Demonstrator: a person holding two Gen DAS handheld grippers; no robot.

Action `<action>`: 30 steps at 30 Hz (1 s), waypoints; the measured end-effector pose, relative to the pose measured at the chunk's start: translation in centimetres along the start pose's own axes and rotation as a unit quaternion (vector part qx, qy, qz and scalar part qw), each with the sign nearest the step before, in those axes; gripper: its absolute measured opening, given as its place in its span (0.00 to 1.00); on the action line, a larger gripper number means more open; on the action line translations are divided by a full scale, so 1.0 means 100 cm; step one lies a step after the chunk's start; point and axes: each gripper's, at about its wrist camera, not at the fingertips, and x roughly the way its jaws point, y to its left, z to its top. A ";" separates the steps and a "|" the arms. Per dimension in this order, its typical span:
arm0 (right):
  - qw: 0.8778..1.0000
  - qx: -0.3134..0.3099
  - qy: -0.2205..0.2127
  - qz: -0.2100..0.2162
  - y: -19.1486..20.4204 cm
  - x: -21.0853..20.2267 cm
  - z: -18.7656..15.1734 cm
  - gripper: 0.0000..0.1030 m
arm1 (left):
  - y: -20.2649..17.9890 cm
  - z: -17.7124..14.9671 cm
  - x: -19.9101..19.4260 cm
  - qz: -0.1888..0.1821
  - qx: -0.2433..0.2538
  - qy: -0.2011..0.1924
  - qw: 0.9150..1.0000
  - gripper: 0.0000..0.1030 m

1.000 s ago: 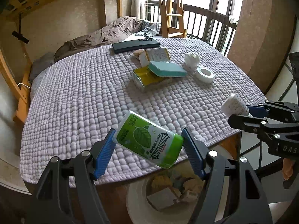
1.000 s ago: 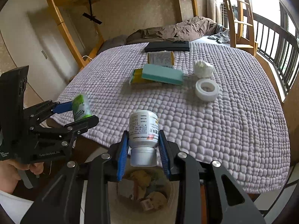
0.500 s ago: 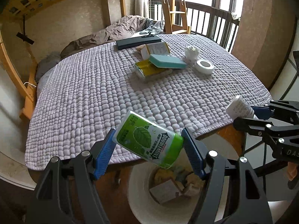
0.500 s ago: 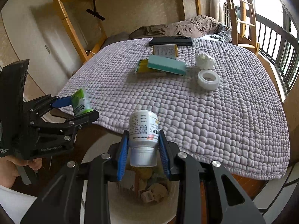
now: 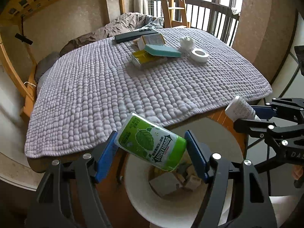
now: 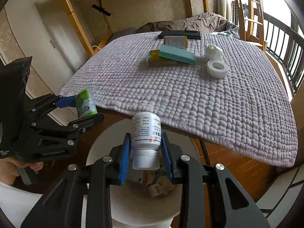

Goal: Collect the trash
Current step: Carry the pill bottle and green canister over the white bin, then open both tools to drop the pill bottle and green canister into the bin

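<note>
My left gripper (image 5: 151, 148) is shut on a green Doublemint gum container (image 5: 150, 142), tilted, held over the open white trash bin (image 5: 144, 197). My right gripper (image 6: 146, 150) is shut on a white pill bottle (image 6: 145, 134), cap towards me, above the same bin (image 6: 98, 152), which holds several scraps. In the right wrist view the left gripper (image 6: 81, 110) with the gum container (image 6: 84, 103) is at the left. In the left wrist view the right gripper (image 5: 245, 116) with the bottle (image 5: 240, 109) is at the right.
On the purple quilted bed (image 5: 114, 79) lie a teal box (image 5: 161, 50) on a yellow packet (image 5: 141, 57), a small carton (image 5: 152, 39), a crumpled white tissue (image 5: 187, 41), a tape roll (image 5: 199, 55) and a black flat item (image 5: 133, 35). A railing (image 5: 212, 13) stands behind.
Both grippers have drawn back from the bed with their loads, and now stand further over the bin. The grips have not changed.
</note>
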 end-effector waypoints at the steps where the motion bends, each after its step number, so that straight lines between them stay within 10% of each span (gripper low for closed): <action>1: 1.000 -0.001 0.001 0.000 0.000 0.000 -0.001 0.30 | -0.001 -0.002 0.000 -0.001 0.001 0.001 1.000 0.70; 30: 0.999 0.010 0.049 0.018 0.000 0.025 -0.026 0.30 | -0.013 -0.025 0.014 -0.010 0.009 0.040 0.999 0.70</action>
